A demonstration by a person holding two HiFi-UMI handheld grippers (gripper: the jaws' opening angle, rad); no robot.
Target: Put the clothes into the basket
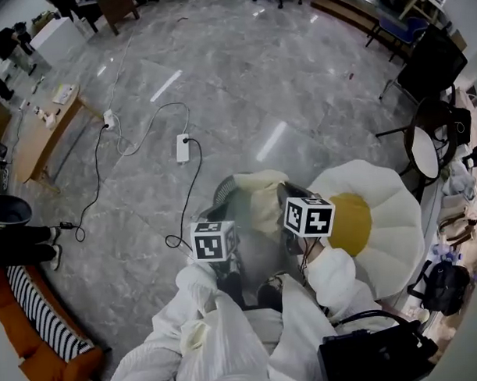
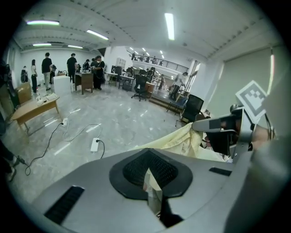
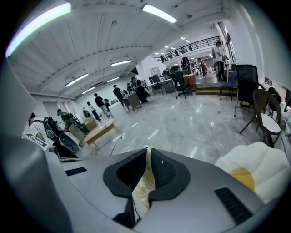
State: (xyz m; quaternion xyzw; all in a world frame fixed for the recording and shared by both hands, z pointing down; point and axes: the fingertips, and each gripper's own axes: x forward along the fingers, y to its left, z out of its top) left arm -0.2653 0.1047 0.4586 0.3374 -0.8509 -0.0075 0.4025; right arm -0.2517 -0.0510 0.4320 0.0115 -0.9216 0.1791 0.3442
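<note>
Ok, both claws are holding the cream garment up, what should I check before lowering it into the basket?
1. Left claw shut on the cream garment: ok.
2. Right claw shut on the same garment: ok.
3. Garment spans between both claws: ok.
4. Basket opening under the garment: cannot tell, only a dark rim shows.
5. Power strip on the floor lies apart from the claws: ok.
</note>
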